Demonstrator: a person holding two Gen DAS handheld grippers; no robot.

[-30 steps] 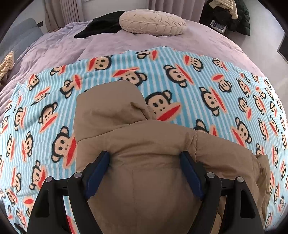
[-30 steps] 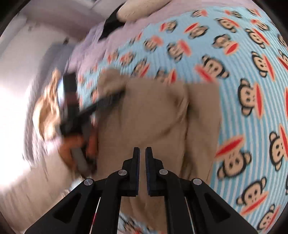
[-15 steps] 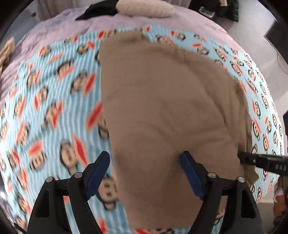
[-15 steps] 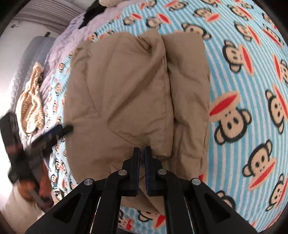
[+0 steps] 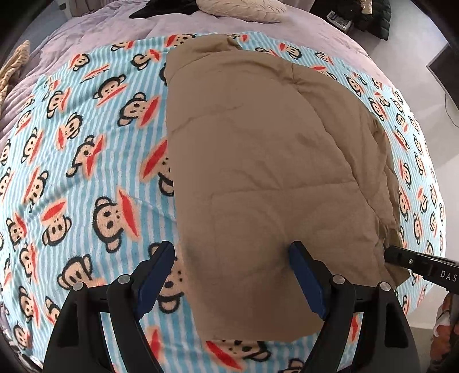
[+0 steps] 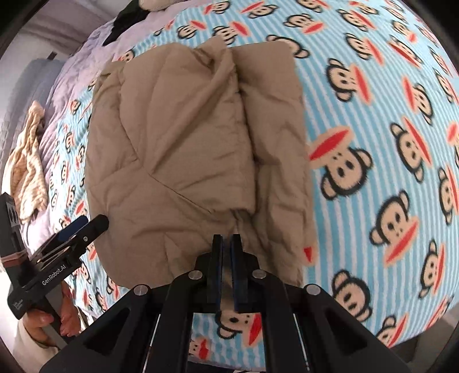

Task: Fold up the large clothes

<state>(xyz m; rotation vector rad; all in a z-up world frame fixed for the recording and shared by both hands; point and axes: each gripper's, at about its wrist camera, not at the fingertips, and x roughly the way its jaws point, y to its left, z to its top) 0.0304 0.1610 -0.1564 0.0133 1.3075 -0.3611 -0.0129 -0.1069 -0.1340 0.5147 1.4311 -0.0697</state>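
A tan padded jacket (image 5: 258, 160) lies folded on a blue striped monkey-print blanket (image 5: 71, 160); it also shows in the right wrist view (image 6: 183, 149). My left gripper (image 5: 232, 255) is open and empty, its fingers straddling the jacket's near left edge. In the right wrist view it (image 6: 86, 226) sits at the jacket's left side. My right gripper (image 6: 226, 244) is nearly closed at the jacket's near hem; whether it pinches cloth I cannot tell. Its tip (image 5: 401, 258) shows at the jacket's right corner in the left wrist view.
The blanket covers a lilac bed (image 5: 94, 25). A cream pillow (image 5: 243, 8) and black garment (image 5: 166, 8) lie at the far end. A beige striped cloth (image 6: 27, 160) lies at the bed's left side. Dark clothes (image 5: 373, 17) sit on the floor beyond.
Both views steadied and drew back toward the jacket's near edge. The jacket now lies flat and folded. My left gripper stays open, the right stays nearly closed.
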